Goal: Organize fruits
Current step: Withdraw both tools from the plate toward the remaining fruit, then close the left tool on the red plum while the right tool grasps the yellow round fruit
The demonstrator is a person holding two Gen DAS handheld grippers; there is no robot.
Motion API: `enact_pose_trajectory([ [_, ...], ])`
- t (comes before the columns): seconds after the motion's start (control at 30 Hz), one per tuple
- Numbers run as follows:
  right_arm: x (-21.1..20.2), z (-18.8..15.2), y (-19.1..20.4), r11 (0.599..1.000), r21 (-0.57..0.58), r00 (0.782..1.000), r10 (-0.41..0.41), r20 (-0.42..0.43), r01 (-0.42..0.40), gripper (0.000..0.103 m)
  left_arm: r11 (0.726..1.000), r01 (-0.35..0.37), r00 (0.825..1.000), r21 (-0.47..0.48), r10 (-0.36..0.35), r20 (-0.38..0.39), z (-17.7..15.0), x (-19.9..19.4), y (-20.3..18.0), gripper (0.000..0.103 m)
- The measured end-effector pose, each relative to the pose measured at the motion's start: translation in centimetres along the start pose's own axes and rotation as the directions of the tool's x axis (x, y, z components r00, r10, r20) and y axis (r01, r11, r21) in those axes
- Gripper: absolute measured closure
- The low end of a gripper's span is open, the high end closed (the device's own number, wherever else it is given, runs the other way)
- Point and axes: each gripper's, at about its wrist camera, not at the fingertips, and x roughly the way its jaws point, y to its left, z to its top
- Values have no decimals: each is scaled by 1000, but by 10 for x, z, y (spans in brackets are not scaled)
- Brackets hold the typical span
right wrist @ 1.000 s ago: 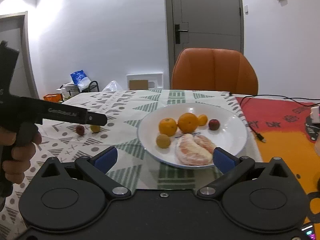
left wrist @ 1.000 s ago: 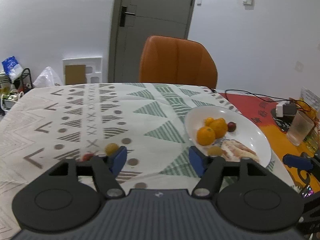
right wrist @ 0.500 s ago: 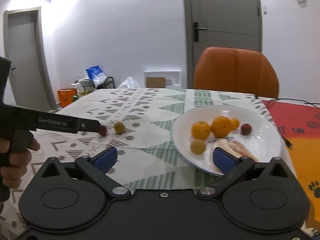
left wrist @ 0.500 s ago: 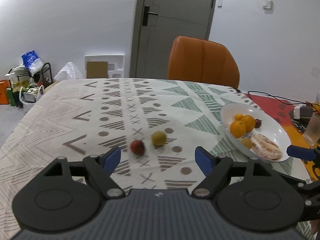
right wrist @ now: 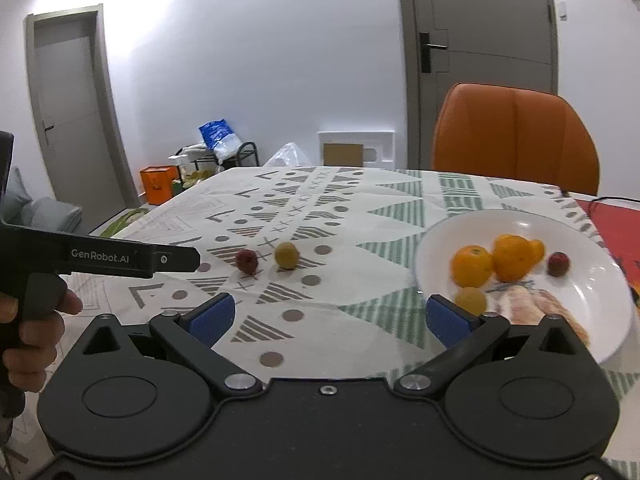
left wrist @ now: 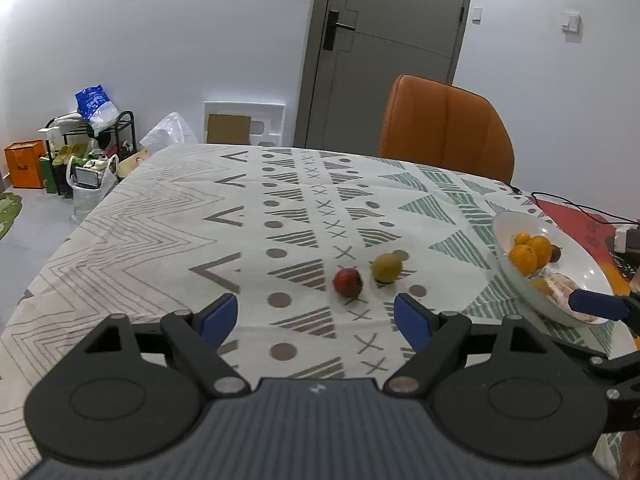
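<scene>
Well apart: red fruit, plate rim.

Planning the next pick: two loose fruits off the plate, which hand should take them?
Left, probably. The left gripper looks straight at the red fruit and yellow-green fruit, its jaws opening and empty. The right gripper, also open, sits nearer the white plate, with both fruits off to its left.

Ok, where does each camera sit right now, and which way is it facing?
Left wrist: on the left gripper, jaws opening and empty, facing the red fruit and yellow fruit.
Right wrist: on the right gripper, open, facing the plate; the hand holding the left gripper shows.
Shared: both loose fruits, plate, orange chair.
</scene>
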Motion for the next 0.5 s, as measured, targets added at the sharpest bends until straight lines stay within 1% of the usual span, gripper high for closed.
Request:
enact_pose_trajectory([
  [0.17,12,5,8,1000,-10,1000,0,-12,0,0,1000,17,1000,-9,-17,4,0,-2,10,19],
  [0.33,22,11,9,999,12,999,33,-21,-33,0,1000,14,1000,-21,-14,7,0,0,16,20],
  [0.5,32,15,9,999,19,999,48,-21,-48,0,1000,14,1000,-26,-14,5,2,4,19,22],
])
